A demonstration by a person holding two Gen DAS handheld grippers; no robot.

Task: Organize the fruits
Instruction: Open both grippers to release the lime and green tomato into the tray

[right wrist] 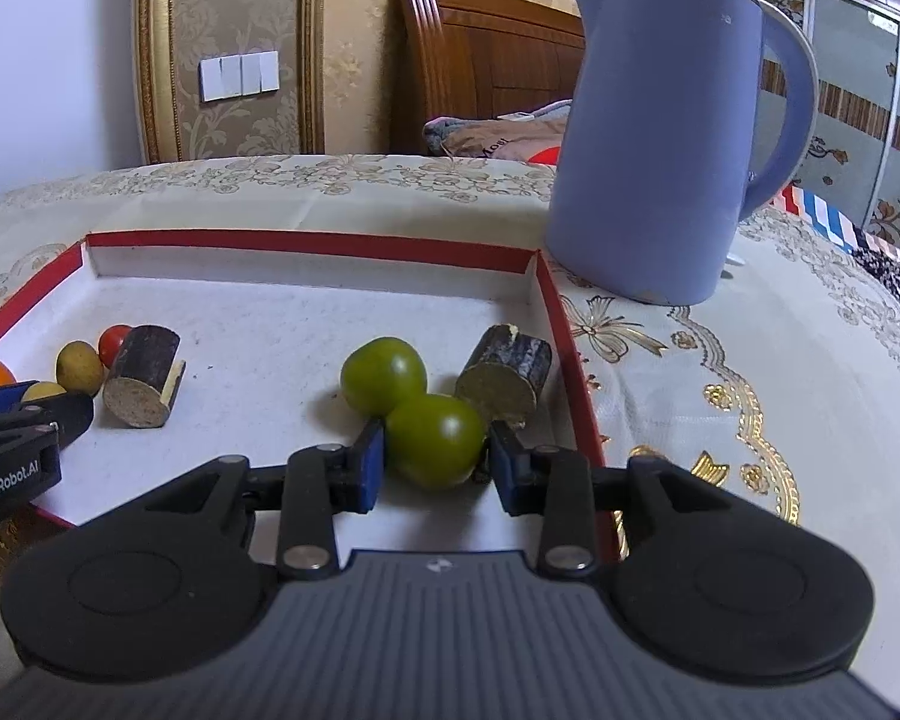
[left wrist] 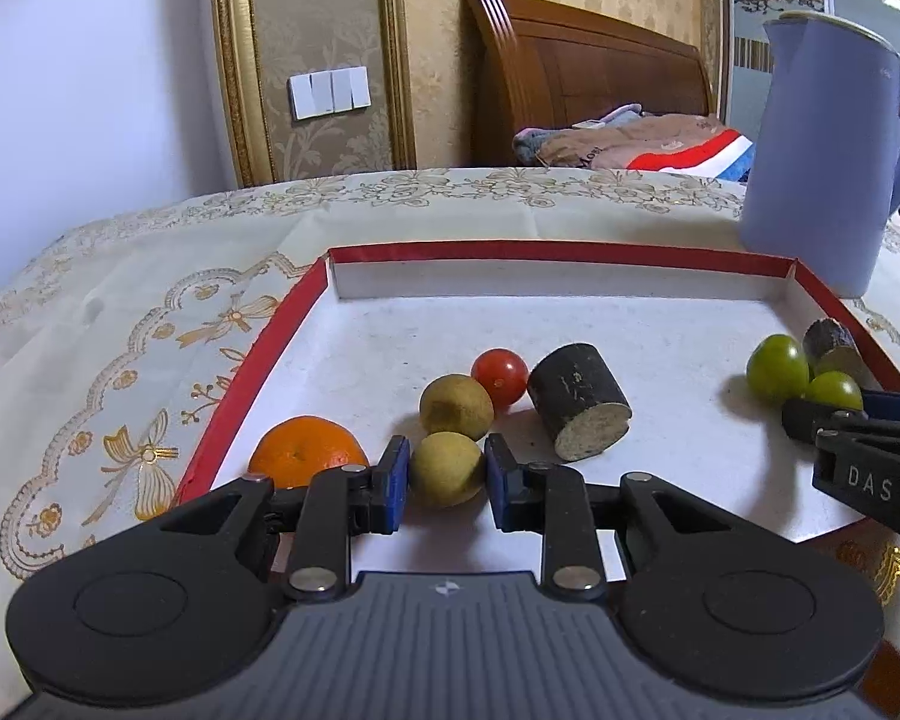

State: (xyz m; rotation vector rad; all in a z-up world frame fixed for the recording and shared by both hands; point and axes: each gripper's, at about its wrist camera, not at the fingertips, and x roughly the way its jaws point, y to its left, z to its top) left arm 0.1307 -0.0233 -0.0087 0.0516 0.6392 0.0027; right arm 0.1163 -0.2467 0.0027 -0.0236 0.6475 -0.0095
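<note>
In the left wrist view my left gripper (left wrist: 447,468) has its blue pads against both sides of a yellow-brown fruit (left wrist: 447,469) resting on the white floor of a red-rimmed tray (left wrist: 558,253). A second yellow-brown fruit (left wrist: 456,407), a red tomato (left wrist: 499,377), an orange (left wrist: 307,450) and a dark sugarcane piece (left wrist: 579,402) lie close by. In the right wrist view my right gripper (right wrist: 435,459) has its pads against a green fruit (right wrist: 435,447) on the tray floor. Another green fruit (right wrist: 383,373) and a second sugarcane piece (right wrist: 504,381) touch it.
A blue kettle (right wrist: 666,144) stands on the patterned tablecloth (right wrist: 720,372) just beyond the tray's far right corner. The tray's right rim (right wrist: 576,360) runs close beside the right gripper. A bed headboard and bedding lie behind the table.
</note>
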